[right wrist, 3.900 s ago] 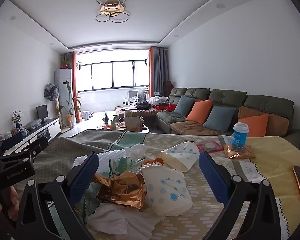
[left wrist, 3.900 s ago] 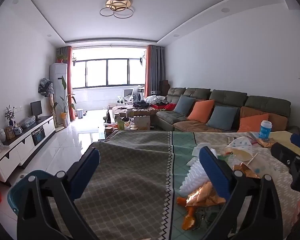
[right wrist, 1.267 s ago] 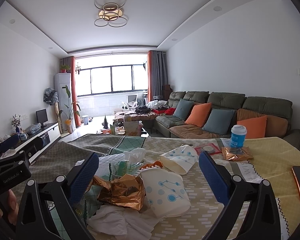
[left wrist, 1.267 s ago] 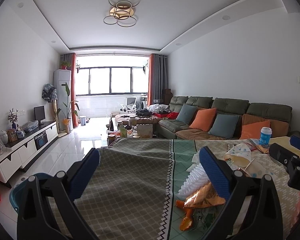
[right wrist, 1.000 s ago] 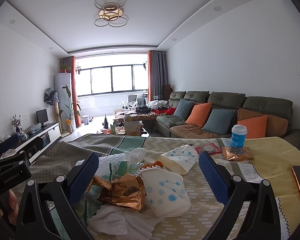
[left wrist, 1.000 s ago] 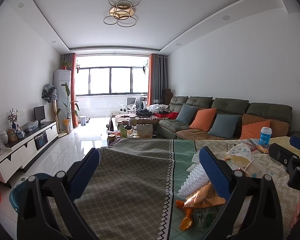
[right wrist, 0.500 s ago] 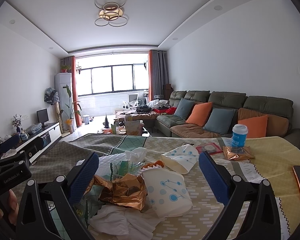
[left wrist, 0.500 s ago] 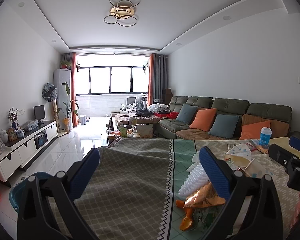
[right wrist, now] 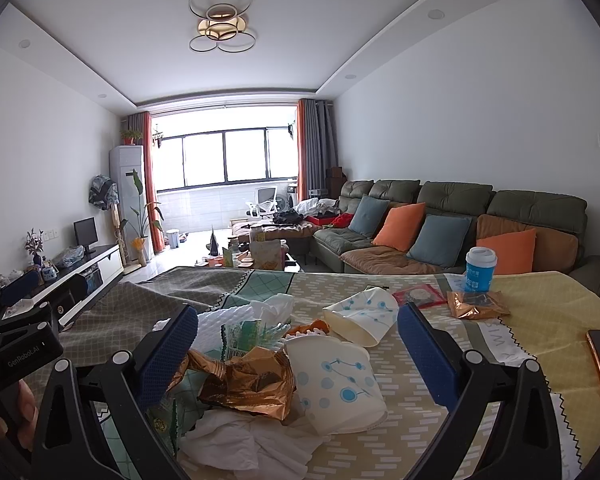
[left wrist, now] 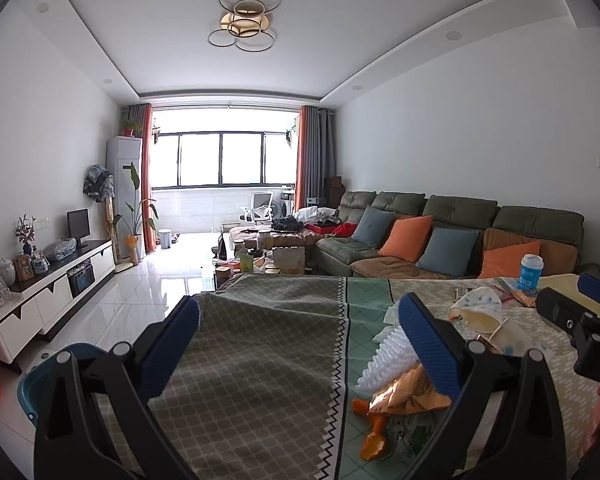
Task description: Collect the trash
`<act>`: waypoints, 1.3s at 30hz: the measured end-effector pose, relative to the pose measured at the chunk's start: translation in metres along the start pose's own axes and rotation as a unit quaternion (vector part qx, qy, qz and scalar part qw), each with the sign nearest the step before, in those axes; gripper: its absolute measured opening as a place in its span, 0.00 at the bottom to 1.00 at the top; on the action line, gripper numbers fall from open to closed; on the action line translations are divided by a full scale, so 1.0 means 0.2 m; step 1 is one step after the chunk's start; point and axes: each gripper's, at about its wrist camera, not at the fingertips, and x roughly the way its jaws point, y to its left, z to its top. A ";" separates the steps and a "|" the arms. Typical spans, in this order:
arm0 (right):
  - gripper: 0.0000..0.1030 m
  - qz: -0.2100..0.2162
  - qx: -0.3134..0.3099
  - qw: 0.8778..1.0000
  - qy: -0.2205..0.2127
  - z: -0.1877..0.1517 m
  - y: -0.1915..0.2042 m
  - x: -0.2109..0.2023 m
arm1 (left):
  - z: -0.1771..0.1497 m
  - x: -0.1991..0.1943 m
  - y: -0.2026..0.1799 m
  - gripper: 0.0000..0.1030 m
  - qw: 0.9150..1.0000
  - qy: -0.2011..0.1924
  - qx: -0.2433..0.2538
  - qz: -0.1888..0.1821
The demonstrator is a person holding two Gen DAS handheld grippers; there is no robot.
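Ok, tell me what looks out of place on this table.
Litter is heaped on the tablecloth: two crushed paper cups lying on their sides, a crumpled copper foil wrapper, white tissue and white foam netting. A second foil wrapper lies apart beside the upright blue cup.

Daylight floods in from the far window [left wrist: 222,158], which is blown out to white, and glares off the glossy floor [left wrist: 140,292]. The ceiling lamp [right wrist: 222,24] glows faintly. Both views are sharp, with soft shadows. Fisheye distortion bends the walls and ceiling lines, and the corners fall black.
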 end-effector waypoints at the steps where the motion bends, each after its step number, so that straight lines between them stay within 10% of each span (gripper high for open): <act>1: 0.96 0.000 0.000 1.000 0.000 0.00 0.00 0.00 | 0.00 0.00 0.00 0.97 1.000 0.000 0.000 0.000; 10: 0.96 0.018 0.007 0.999 0.040 -0.03 0.03 0.04 | -0.03 0.03 0.02 0.97 1.000 0.026 -0.003 -0.018; 22: 0.83 0.038 0.058 0.983 0.168 -0.19 -0.11 0.21 | -0.18 0.18 -0.02 0.96 0.978 0.149 0.005 -0.144; 39: 0.50 0.065 0.123 0.970 0.198 -0.21 -0.28 0.26 | -0.28 0.40 -0.03 0.43 0.921 0.252 -0.066 -0.288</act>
